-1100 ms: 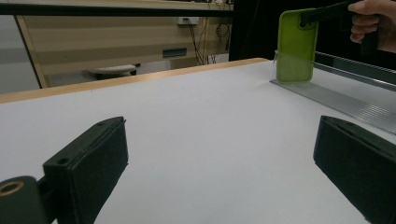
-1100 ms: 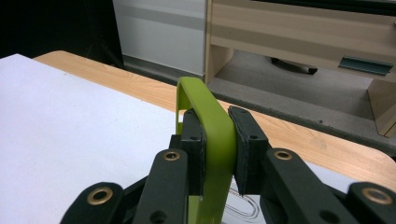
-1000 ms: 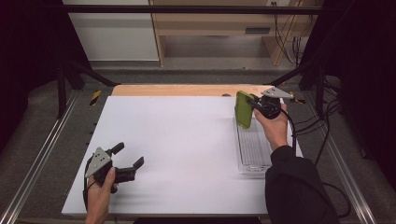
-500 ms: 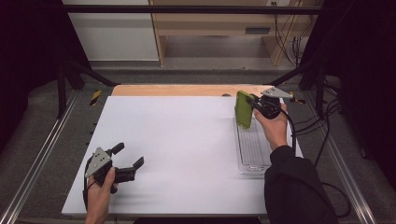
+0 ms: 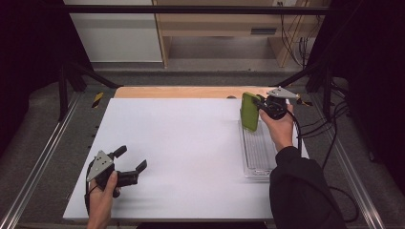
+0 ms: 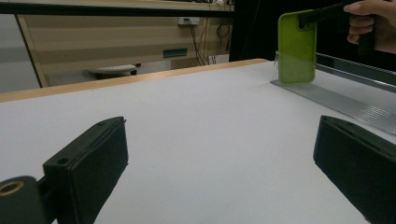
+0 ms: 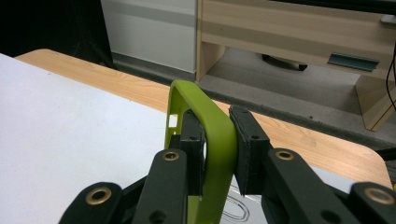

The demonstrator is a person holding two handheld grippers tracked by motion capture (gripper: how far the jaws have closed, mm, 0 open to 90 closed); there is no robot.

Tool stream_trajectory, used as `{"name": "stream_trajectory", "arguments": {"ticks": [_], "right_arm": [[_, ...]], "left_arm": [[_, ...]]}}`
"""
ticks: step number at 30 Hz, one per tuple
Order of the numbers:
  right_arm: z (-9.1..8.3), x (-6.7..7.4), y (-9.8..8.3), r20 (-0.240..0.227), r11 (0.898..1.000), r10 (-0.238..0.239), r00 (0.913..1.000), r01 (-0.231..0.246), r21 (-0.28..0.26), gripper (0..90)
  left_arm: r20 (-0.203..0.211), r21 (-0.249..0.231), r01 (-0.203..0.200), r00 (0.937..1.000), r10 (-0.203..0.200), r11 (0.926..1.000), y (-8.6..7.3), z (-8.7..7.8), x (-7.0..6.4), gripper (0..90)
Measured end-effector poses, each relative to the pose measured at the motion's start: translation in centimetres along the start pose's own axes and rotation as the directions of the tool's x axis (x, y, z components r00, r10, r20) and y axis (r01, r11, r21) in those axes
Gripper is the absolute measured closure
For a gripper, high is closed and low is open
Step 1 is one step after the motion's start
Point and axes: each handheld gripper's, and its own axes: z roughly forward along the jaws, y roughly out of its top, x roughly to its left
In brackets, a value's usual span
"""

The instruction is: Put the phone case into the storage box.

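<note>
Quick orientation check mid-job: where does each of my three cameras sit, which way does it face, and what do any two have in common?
High view: above the near table edge, facing forward and down on the white table; both forearms, left gripper, right gripper.
Left gripper view: rides the left gripper, looks level across the table between open jaws; right hand far off.
Right gripper view: rides the right gripper, jaws shut on the green phone case.
All three share the case, held upright over the clear tray.
</note>
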Motion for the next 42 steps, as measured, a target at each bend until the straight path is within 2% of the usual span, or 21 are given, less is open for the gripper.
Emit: {"name": "stream_trajectory", "arguments": {"ticks": [16, 42], "right_arm": [[0.37, -0.08, -0.01, 0.007, 1.000, 0.024, 0.9997, -0.024, -0.004, 75.6], [0.72, -0.08, -0.08, 0.028, 1.000, 0.015, 0.9995, -0.015, -0.008, 72.5]], "left_arm": [[-0.006, -0.011, 0.013, 0.9999, -0.013, 0.9999, -0.02, -0.13, 0.24, 2.4], [-0.008, -0.006, 0.006, 0.9999, -0.006, 1.0000, -0.03, -0.06, 0.16, 2.4]]}}
